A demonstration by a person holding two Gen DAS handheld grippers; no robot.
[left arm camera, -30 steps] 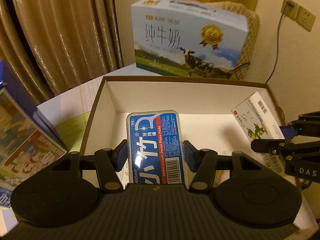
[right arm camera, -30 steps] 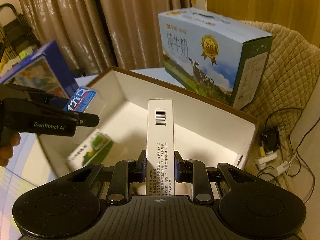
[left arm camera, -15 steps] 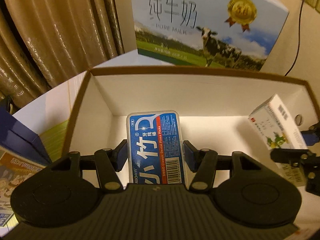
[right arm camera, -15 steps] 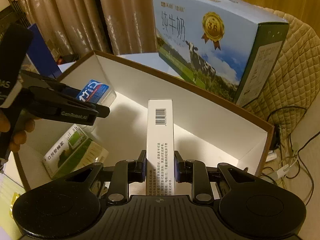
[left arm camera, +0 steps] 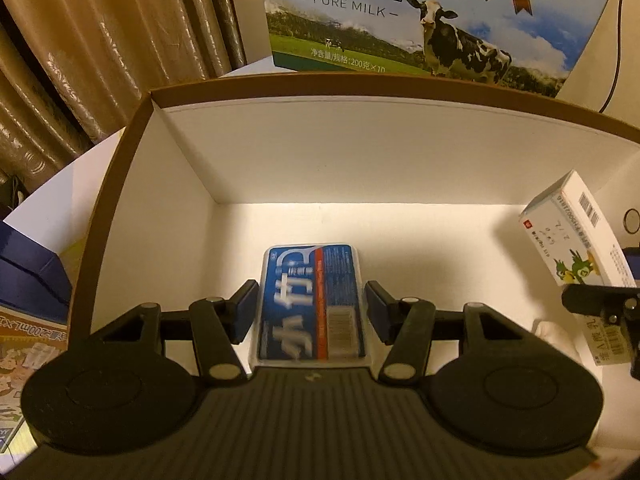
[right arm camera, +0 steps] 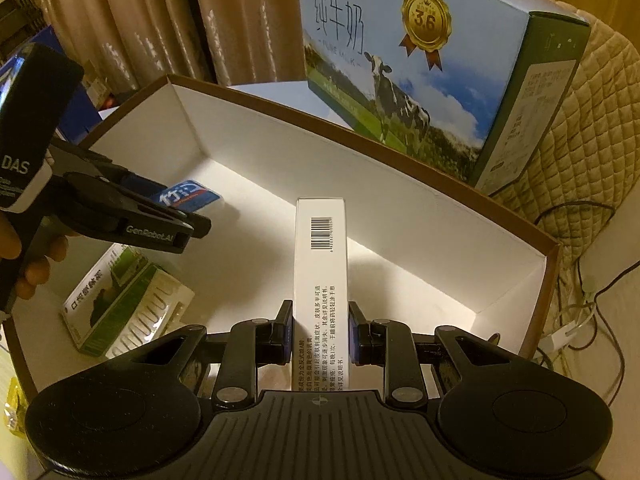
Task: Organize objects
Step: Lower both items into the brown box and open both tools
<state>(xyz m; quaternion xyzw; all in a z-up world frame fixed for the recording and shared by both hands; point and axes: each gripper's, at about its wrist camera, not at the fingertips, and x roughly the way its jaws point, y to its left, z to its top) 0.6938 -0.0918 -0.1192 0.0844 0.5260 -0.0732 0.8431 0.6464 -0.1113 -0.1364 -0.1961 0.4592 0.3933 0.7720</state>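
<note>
Compared with half a second back, both grippers have dropped deeper into the white-lined cardboard box with the brown rim [left arm camera: 384, 148], so the far wall fills more of the left wrist view. The blue-labelled clear plastic floss pick case [left arm camera: 312, 300] also looks blurrier now, and small gaps show between it and the left gripper [left arm camera: 312, 304] pads, so the jaws look slightly apart, though I can't tell for sure it's let go. The case sits low over the box floor, left of centre.

The right gripper [right arm camera: 319, 332] is clamped on a tall white medicine carton with a barcode [right arm camera: 320, 280], held upright over the middle of the box, to the right of the floss case.

Also inside: a green and white rectangular carton [right arm camera: 120, 300] lying on the floor at the near left.

A hand [right arm camera: 24, 256] grips the left tool's handle. Behind the box stands a big blue milk carton with a cow on it [right arm camera: 400, 80].
</note>
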